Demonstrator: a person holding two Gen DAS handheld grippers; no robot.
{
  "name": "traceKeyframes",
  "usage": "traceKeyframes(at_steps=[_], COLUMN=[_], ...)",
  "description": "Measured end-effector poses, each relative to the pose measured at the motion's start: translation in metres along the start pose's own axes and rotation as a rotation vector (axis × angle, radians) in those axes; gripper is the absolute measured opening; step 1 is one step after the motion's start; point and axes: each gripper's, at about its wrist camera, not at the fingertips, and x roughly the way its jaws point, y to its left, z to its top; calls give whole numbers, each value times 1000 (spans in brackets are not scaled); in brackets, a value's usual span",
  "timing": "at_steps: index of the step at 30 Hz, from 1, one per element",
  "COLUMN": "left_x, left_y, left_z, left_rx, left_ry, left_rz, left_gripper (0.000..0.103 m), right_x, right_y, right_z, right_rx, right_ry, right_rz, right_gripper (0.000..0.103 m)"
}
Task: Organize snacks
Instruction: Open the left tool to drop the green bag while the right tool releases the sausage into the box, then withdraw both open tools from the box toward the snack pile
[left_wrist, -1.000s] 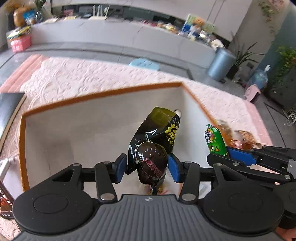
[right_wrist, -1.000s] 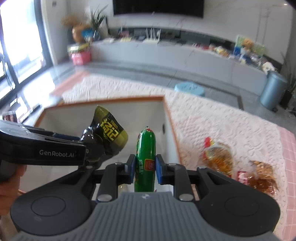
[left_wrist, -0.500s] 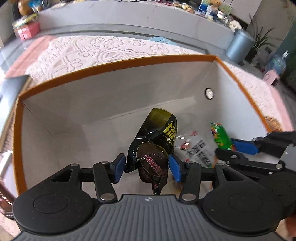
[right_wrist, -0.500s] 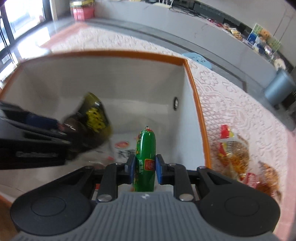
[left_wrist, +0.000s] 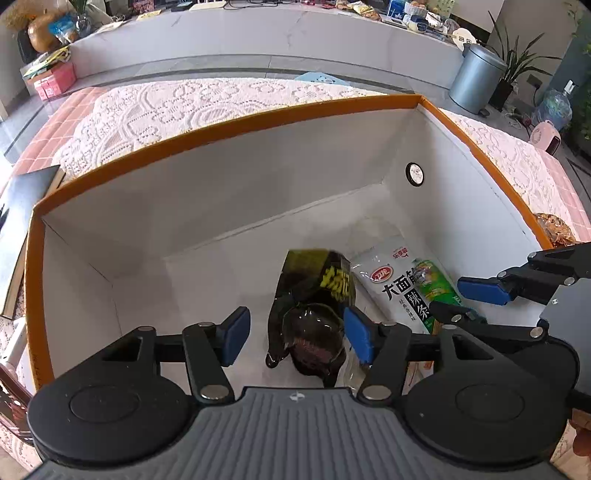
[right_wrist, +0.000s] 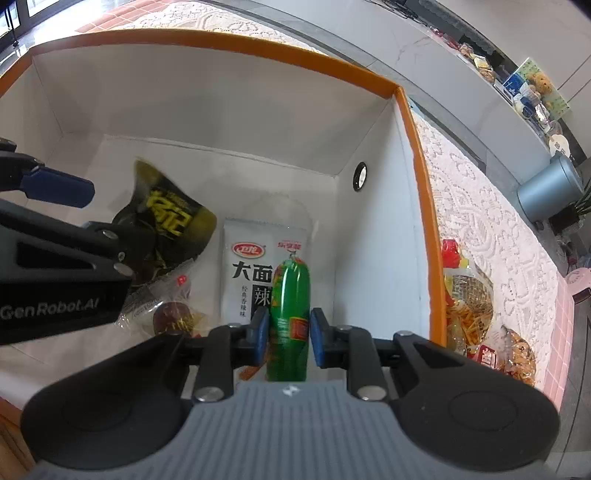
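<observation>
A white box with an orange rim (left_wrist: 221, 125) (right_wrist: 258, 48) fills both views. A black and yellow snack packet (left_wrist: 314, 295) (right_wrist: 166, 221) rests on the box floor between the pads of my left gripper (left_wrist: 295, 334). Its jaws are opening; the left pad stands well off the packet. My right gripper (right_wrist: 288, 336) is shut on a green sausage (right_wrist: 290, 306) (left_wrist: 436, 280), held low inside the box above a white packet (right_wrist: 251, 266) (left_wrist: 391, 284). A small wrapped brown snack (right_wrist: 170, 314) lies on the floor beside it.
Several clear snack bags (right_wrist: 469, 295) (right_wrist: 517, 354) lie on the lace tablecloth right of the box. A dark flat book (left_wrist: 22, 195) sits left of the box. A grey bin (left_wrist: 476, 77) stands on the floor beyond the table.
Both grippers have sunk into the box and tipped downward. The left jaws have widened and the black packet has slipped from their hold onto the box floor. The right grip is unchanged.
</observation>
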Motion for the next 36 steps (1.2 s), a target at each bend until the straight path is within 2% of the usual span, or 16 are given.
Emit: traceKeyframes(at_steps=[9,13,16,20,23,25,29,36], left_x=[-10,-16,-26,-38,-46,-47,-49,-68], left_y=[0,1,3,2,-2,-4,-12,-37], left_z=[-4,-8,-11,-12,-14,-14,-16,-31], left_rx=[0,1,-13,-17,-3,9,46,139], left_ry=[-62,-94,-147,-230,-299,-319,-333,-400], left_rz=[-17,-14,-31,-74,-92,-102,-146,-155], left_gripper=[76,76,76,78,78,78,78,78], right_x=[-27,-48,-65,-90,-106,-113,-124,-133], right_y=[4,2,-3,-12,-27,-37,-50,-66], right_z=[-3,-10,-17,-40,-64,-82,-119,-176], right_rx=[-10,3,31,122,236,294,374,501], right_ry=[-57,-105,-164,-257,-329,-362,-388,-419], right_rz=[-11,-28,-26,-37,-41,-46,-76,-101], right_gripper=[42,43,45,47,48,48,48,50])
